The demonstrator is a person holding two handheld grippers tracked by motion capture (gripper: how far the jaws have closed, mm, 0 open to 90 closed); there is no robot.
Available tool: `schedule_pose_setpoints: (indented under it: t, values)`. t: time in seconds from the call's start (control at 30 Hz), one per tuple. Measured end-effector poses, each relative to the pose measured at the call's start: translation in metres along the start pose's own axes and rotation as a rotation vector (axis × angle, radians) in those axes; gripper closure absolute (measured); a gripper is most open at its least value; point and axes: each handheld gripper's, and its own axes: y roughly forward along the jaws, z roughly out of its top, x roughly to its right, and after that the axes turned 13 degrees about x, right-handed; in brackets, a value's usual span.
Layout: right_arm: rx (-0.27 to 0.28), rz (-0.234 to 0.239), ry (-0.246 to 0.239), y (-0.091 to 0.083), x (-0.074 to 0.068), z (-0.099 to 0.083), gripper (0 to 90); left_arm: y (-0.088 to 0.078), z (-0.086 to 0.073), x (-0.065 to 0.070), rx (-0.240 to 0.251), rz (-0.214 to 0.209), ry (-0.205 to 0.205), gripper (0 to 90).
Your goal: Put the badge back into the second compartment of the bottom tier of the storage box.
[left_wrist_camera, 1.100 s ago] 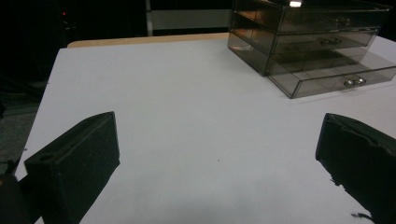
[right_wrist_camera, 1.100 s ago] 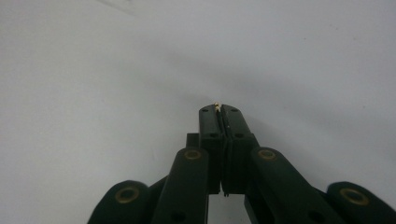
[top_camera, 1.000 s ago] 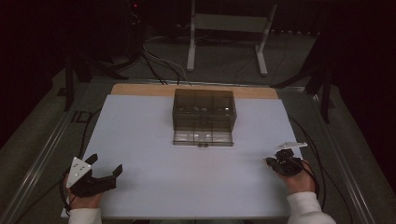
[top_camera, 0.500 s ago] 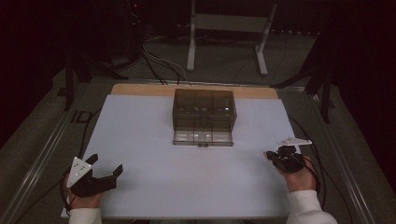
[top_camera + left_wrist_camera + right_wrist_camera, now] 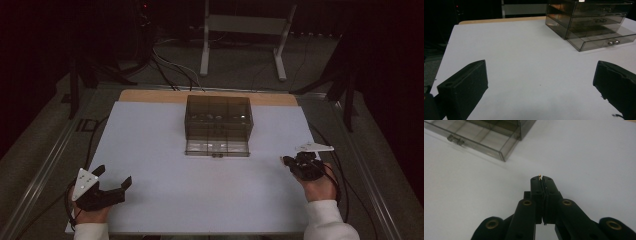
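Right tool [image 5: 289, 161] has lifted toward the open-drawered organizer [image 5: 218, 124], white table [image 5: 150, 150] between.

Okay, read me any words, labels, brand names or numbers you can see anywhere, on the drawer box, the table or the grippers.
None: no readable text in any view.
Smoky clear plastic drawer box: no label or print; its bottom drawer is pulled out.
White table sheet: blank.
Left gripper, with grey three-cornered plate: pale dots, no lettering.
Right gripper: plain black fingers pinching a tiny gold-coloured thing, too small to show any marking.
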Motion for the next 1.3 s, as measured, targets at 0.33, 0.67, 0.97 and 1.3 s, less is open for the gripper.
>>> schedule_pose_setpoints:
  t: [0.33, 0.67, 0.97, 1.3]
  values:
    - [0.014, 0.006, -0.009, 0.005, -0.005, 0.011, 89.3, 0.0, 0.0, 0.0, 0.001, 0.0, 0.0, 0.4]
    - [0.044, 0.009, -0.004, 0.008, -0.009, 0.023, 89.3, 0.0, 0.0, 0.0, 0.001, -0.001, 0.0, 0.4]
    - [0.065, 0.02, -0.003, 0.01, -0.013, 0.032, 89.3, 0.0, 0.0, 0.0, 0.0, -0.004, 0.001, 0.4]
    - [0.086, 0.036, 0.003, 0.014, -0.02, 0.042, 89.3, 0.0, 0.0, 0.0, 0.0, -0.004, 0.001, 0.3]
